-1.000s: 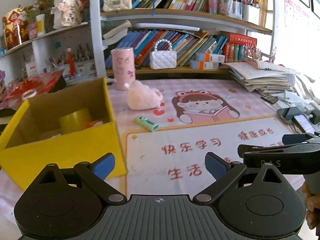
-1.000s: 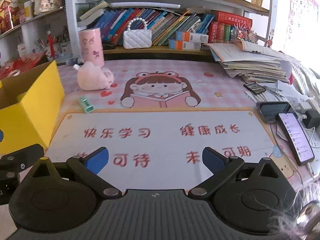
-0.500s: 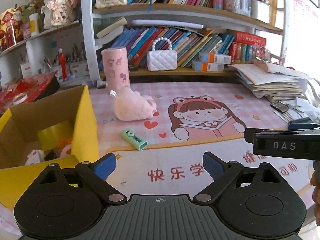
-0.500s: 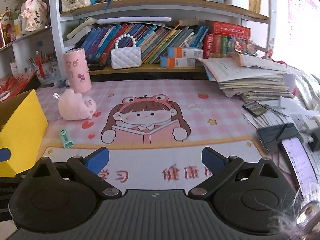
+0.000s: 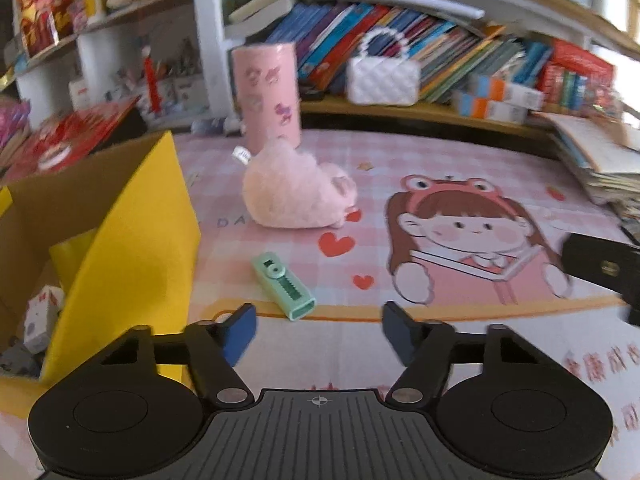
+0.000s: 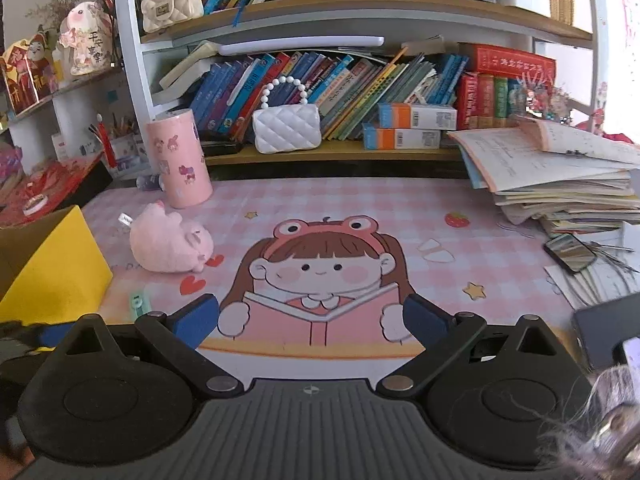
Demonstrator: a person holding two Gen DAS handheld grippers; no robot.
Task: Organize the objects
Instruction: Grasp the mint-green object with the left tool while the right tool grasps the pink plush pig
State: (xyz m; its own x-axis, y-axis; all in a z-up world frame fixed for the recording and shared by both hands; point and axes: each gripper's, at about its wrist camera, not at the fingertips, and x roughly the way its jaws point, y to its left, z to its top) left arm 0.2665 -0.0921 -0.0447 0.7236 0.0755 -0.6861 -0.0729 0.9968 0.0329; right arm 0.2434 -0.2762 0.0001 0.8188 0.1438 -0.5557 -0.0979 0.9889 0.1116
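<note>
A small green correction-tape dispenser [image 5: 284,281] lies on the desk mat just beyond my open, empty left gripper [image 5: 319,334]; it also shows in the right wrist view [image 6: 137,303]. A pink plush toy [image 5: 294,188] lies on its side behind it, also in the right wrist view [image 6: 170,245]. A pink cylinder holder [image 5: 267,94] stands upright behind the plush. A yellow cardboard box [image 5: 132,240] stands open on the left with small items inside. My right gripper [image 6: 312,322] is open and empty over the cartoon girl print.
A white quilted handbag [image 6: 286,128] and rows of books sit on the shelf at the back. A stack of papers [image 6: 560,176] and phones [image 6: 570,253] lie at the right. The right gripper's tip [image 5: 604,268] shows at the left view's right edge.
Both grippers have moved forward toward the shelf. The green dispenser and plush toy now sit much closer to my left gripper. Both stay open.
</note>
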